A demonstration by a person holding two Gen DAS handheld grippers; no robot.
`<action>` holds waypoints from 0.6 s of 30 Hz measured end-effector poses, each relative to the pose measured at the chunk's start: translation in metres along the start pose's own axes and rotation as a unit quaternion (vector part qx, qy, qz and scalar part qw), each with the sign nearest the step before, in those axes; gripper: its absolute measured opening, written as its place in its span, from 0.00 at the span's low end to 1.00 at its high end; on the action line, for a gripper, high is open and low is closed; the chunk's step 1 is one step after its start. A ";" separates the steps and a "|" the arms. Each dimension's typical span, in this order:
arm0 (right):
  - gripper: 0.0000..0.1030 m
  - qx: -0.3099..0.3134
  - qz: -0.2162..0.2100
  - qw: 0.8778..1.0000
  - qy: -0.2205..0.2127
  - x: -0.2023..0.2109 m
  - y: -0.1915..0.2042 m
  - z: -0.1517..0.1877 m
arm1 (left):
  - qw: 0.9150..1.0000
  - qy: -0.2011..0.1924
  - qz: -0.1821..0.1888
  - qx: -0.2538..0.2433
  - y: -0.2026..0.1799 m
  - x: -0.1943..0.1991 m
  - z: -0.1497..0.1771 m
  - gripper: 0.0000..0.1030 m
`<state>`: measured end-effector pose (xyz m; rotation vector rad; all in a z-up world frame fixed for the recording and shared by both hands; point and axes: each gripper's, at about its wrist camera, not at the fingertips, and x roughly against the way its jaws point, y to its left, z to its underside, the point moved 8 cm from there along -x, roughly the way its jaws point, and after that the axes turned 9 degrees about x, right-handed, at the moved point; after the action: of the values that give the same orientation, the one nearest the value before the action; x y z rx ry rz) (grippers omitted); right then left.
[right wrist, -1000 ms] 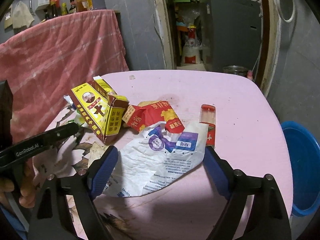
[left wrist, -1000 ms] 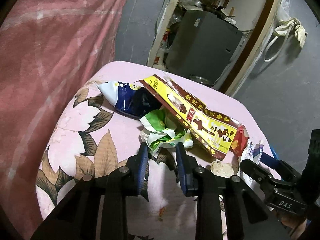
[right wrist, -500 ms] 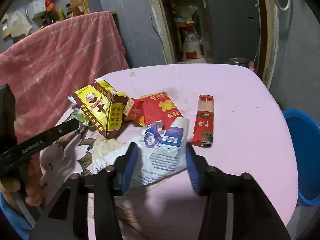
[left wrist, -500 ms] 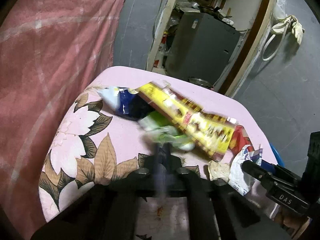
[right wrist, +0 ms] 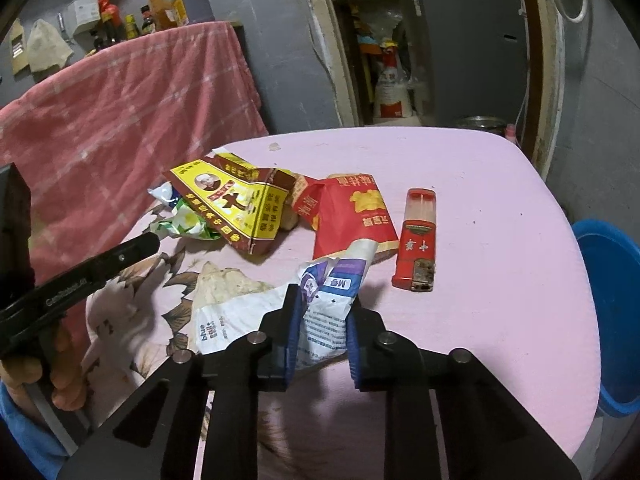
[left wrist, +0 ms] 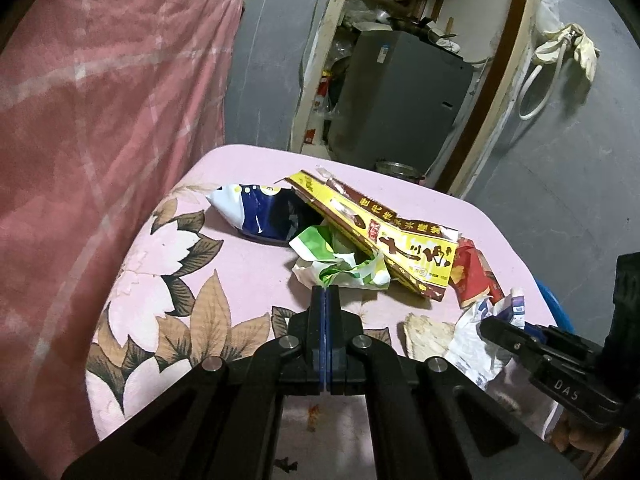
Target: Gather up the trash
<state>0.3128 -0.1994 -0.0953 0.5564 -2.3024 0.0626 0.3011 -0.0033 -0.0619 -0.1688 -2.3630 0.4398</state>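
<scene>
Several wrappers on pink floral tablecloth (right wrist: 480,184), blue bin (right wrist: 616,320) beside, doorway behind.

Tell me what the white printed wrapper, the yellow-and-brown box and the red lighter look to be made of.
White printed wrapper: thin matte paper or plastic film, by its sharp crumples; which, I cannot tell. The right tongs pinch it. Yellow-and-brown box: printed cardboard, slightly glossy, with straight folds and torn flaps. Red lighter: hard plastic, translucent upper part, with a dull metal end.
</scene>
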 end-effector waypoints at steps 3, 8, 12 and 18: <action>0.10 0.008 -0.004 1.000 -0.015 0.006 0.004 -0.001 | 1.000 -0.014 -0.008 -0.011 -0.003 0.008 0.002 0.00; 0.09 0.015 -0.010 0.999 -0.050 0.022 0.007 -0.006 | 0.999 -0.042 -0.014 -0.020 -0.010 0.027 0.008 0.00; 0.09 0.023 -0.006 0.997 -0.075 0.036 0.008 -0.010 | 0.998 -0.062 -0.013 -0.031 -0.019 0.042 0.010 0.00; 0.08 0.035 0.010 0.993 -0.111 0.056 0.010 -0.017 | 0.995 -0.081 -0.009 -0.051 -0.037 0.058 0.012 0.00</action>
<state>0.2852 -0.2082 -0.0431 0.6023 -2.5311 0.0960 0.2509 -0.0270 -0.0200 -0.1634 -2.5462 0.3357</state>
